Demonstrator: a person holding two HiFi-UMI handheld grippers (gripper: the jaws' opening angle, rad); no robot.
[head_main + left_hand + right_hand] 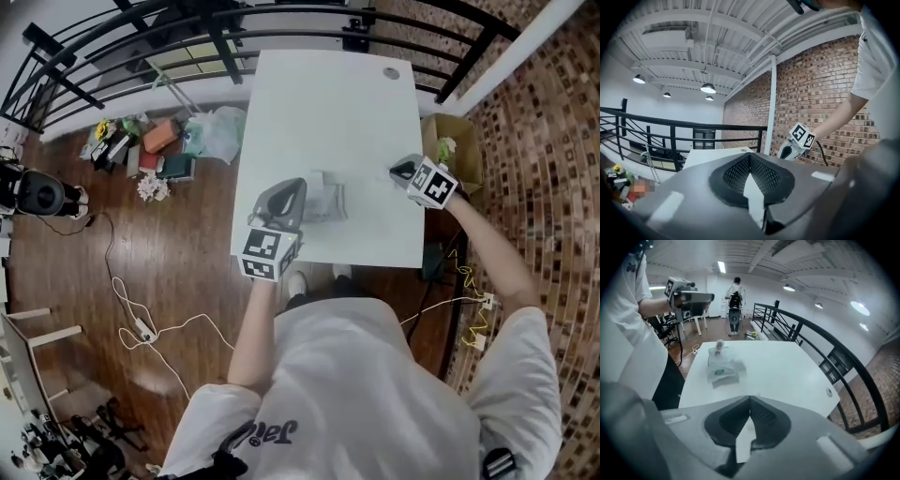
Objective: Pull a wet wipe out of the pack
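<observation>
A wet wipe pack [326,199] lies on the white table [328,103] near its front edge. In the right gripper view the pack [723,369] has a white tuft of wipe [718,348] standing up from its top. My left gripper [292,186] hangs just left of the pack, jaws shut with nothing between them [750,159]. My right gripper [398,171] is at the table's right edge, well apart from the pack, and is shut and empty [749,401]. Each gripper shows in the other's view: the right gripper [783,153] and the left gripper [711,297].
A small round disc [391,73] lies at the table's far right corner. A cardboard box [450,145] stands on the floor right of the table. A black railing [187,28] runs behind it. Bags and clutter [159,141] and cables [141,323] lie on the floor at left.
</observation>
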